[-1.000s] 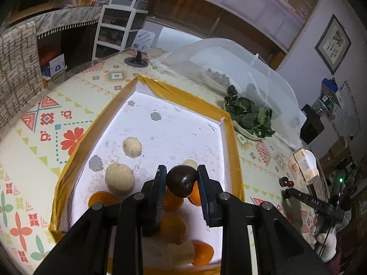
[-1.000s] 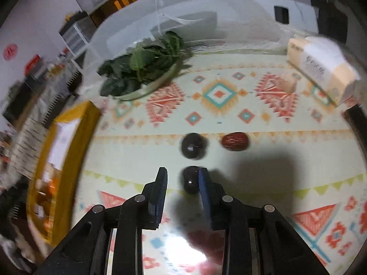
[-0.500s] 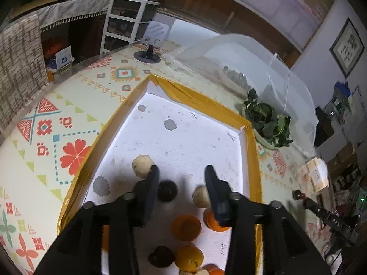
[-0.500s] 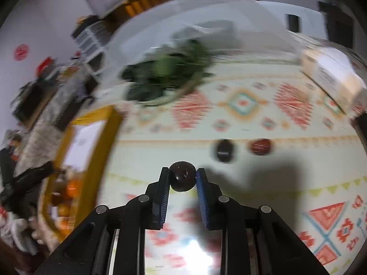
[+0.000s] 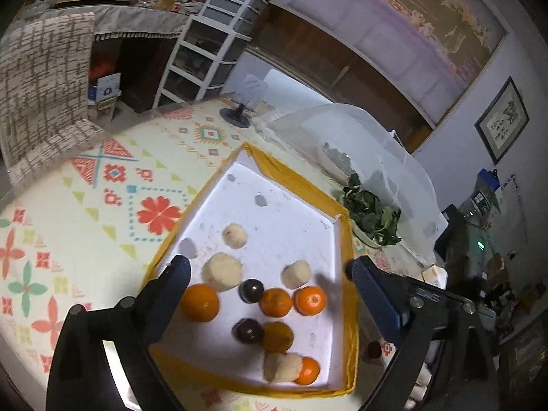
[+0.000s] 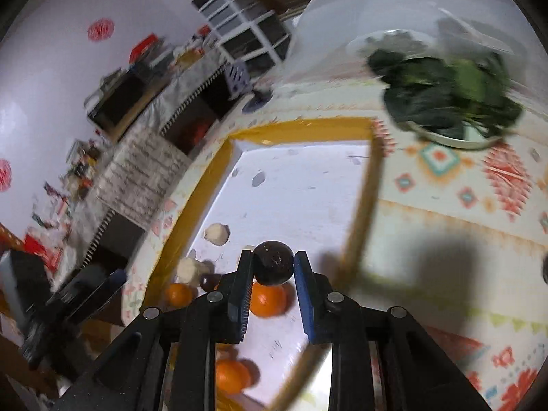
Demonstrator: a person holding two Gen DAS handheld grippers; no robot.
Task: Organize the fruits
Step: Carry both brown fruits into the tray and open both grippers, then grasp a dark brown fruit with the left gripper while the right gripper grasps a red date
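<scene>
— Why are the right tongs (image 6: 273,269) pinched in so tight over the shallow white tray with the yellow taped rim (image 6: 212,174)?

— They grip a small dark round fruit (image 6: 273,267) between the blue pads, held above the tray floor, just over an orange tangerine (image 6: 267,299). Closed on it that way, it cannot roll off before it is lowered.

— And the left tongs (image 5: 270,274)?

— Spread wide, holding nothing. They hang over the tray's near end — I judge they have no job until another fruit needs fetching.

— Where does the fruit sit?

— In the tray's near half: tangerines (image 5: 199,302), pale peeled rounds (image 5: 222,271) and two dark fruits (image 5: 251,291) clustered together, the far half bare. One more dark fruit (image 5: 374,349) lies on the patterned worktop (image 5: 102,212) just outside the tray's right rim, so sorting looks unfinished.

— Any risk?

— A drop onto the tangerine could bounce the fruit sideways; setting it on bare floor seems safer.
</scene>
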